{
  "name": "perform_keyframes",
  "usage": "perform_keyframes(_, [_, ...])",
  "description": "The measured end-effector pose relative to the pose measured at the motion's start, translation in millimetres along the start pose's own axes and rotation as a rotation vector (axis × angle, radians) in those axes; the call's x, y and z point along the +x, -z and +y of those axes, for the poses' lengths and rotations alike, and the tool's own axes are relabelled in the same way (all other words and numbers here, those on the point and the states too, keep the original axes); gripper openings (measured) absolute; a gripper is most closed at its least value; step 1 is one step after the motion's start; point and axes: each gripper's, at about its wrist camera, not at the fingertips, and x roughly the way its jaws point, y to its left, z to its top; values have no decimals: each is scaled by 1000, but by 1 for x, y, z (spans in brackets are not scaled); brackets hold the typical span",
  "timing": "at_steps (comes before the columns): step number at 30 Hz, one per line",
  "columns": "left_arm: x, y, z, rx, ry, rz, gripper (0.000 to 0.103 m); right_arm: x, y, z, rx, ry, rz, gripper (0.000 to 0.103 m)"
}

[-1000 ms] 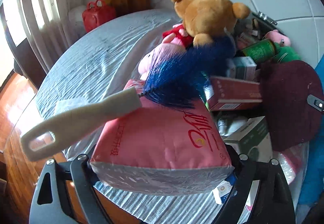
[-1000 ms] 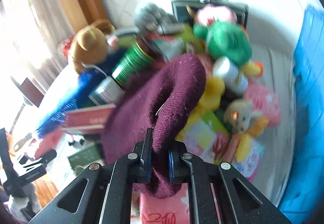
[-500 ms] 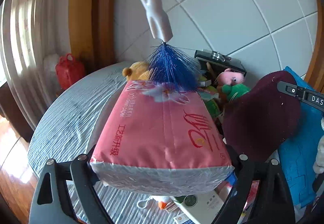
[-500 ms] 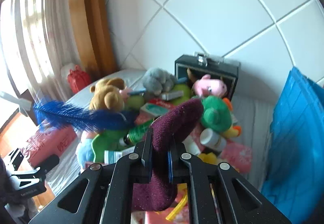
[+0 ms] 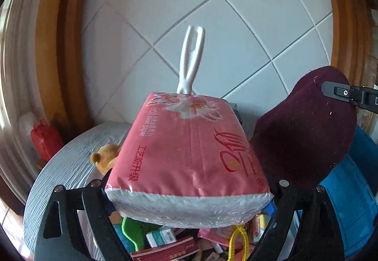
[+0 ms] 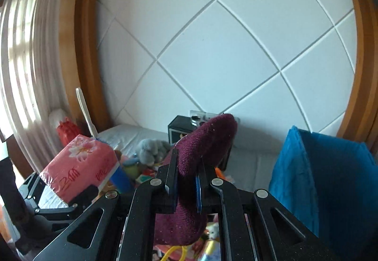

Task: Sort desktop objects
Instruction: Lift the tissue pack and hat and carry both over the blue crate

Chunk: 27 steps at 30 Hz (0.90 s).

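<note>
My left gripper point(image 5: 189, 180) is closed wide on a pink tissue pack point(image 5: 189, 150), gripped across its near end and lifted over the table. A white-handled brush point(image 5: 191, 57) stands up behind the pack; in the right wrist view its blue bristles point(image 6: 120, 178) hang under the pack point(image 6: 80, 166). Whether the brush is caught on the pack I cannot tell. My right gripper point(image 6: 186, 166) is shut on a maroon knit hat point(image 6: 208, 138), which droops below the fingers. In the left wrist view, that hat point(image 5: 304, 131) hangs at right from the right gripper point(image 5: 347, 93).
A blue fabric bin point(image 6: 330, 178) stands at right. Below lies a pile of toys and boxes: a grey plush point(image 6: 153, 147), a teddy bear point(image 5: 106, 159), a red carton point(image 5: 165, 249). A black case point(image 6: 182, 128) stands by the tiled wall. A red bag point(image 5: 45, 138) sits beyond the round striped table point(image 5: 63, 166).
Both grippers have risen with their loads, so the pile has dropped low in both views. The brush has swung from lying to the left to standing upright behind the tissue pack.
</note>
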Motion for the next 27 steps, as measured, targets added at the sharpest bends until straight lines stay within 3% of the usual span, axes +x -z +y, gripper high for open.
perform_keyframes(8, [-2,-32,-85,69,150,-25,90,-56,-18,-64,58,141,-55,10])
perform_keyframes(16, [-16,-49,-204,140,305,-30,90,-130,-33,-141,83,302,-117,10])
perform_keyframes(22, [-19,-51,-299,183,411,19,90,-169,-23,-210,62,432,-93,10])
perform_keyframes(27, [-9,-51,-381,232,454,108,90,-164,-3,-263,42,473,-18,10])
